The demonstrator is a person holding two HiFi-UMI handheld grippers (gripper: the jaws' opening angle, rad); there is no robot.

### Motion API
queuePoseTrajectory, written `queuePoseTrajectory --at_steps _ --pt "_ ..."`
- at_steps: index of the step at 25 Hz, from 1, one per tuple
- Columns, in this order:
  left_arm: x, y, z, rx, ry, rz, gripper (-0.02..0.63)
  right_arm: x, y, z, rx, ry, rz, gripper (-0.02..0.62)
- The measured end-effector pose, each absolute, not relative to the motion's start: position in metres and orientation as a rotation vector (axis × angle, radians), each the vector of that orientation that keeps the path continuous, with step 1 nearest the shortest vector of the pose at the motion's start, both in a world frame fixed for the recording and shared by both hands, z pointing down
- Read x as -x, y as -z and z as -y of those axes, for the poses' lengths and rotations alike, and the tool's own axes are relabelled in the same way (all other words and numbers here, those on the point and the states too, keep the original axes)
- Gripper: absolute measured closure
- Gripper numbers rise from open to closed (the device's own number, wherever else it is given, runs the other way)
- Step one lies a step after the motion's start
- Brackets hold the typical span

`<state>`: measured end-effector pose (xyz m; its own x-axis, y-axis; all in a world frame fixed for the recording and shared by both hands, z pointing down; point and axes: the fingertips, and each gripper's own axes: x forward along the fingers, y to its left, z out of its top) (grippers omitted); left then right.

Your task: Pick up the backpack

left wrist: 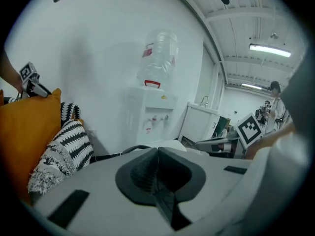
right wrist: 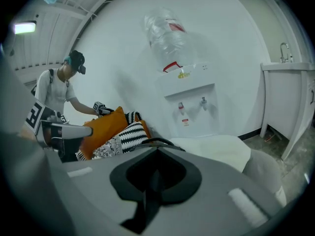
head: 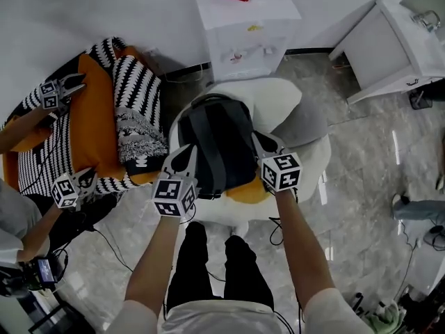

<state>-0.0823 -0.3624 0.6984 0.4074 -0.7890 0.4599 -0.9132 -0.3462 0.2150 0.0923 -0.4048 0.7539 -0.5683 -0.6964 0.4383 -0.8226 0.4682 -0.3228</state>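
Observation:
A black and dark grey backpack (head: 217, 145) lies on a white armchair (head: 292, 110) in the middle of the head view, its top handle (head: 212, 98) toward the wall. My left gripper (head: 183, 157) is at the backpack's left edge and my right gripper (head: 260, 143) at its right edge, both shut with nothing between the jaws. Whether either one touches the bag I cannot tell. In the left gripper view the shut left gripper (left wrist: 157, 152) fills the lower half, with the handle's dark arc (left wrist: 134, 148) just past it. The right gripper view shows the same: the right gripper (right wrist: 158, 151), then the handle (right wrist: 165, 141).
A water dispenser (head: 243, 26) stands against the wall behind the armchair. To the left is an orange sofa (head: 97, 117) with striped cushions (head: 139, 103), where another person works with two grippers (head: 61, 91). A white sink cabinet (head: 393, 44) is at the right. Cables run over the floor (head: 125, 256).

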Motion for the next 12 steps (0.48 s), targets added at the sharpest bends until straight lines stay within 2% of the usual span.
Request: queuePoseTrajectory --at_steps 9,12 --pt "0.086 -0.749 0.377 -2.21 -0.41 1.412 0.609 -0.086 -0.791 0.42 -1.319 -0.747 2.44 0.592" --pt "0.088 -0.768 0.384 -2.208 -0.422 1.394 0.542 -0.086 -0.805 0.429 -1.318 -0.706 2.427 0.592"
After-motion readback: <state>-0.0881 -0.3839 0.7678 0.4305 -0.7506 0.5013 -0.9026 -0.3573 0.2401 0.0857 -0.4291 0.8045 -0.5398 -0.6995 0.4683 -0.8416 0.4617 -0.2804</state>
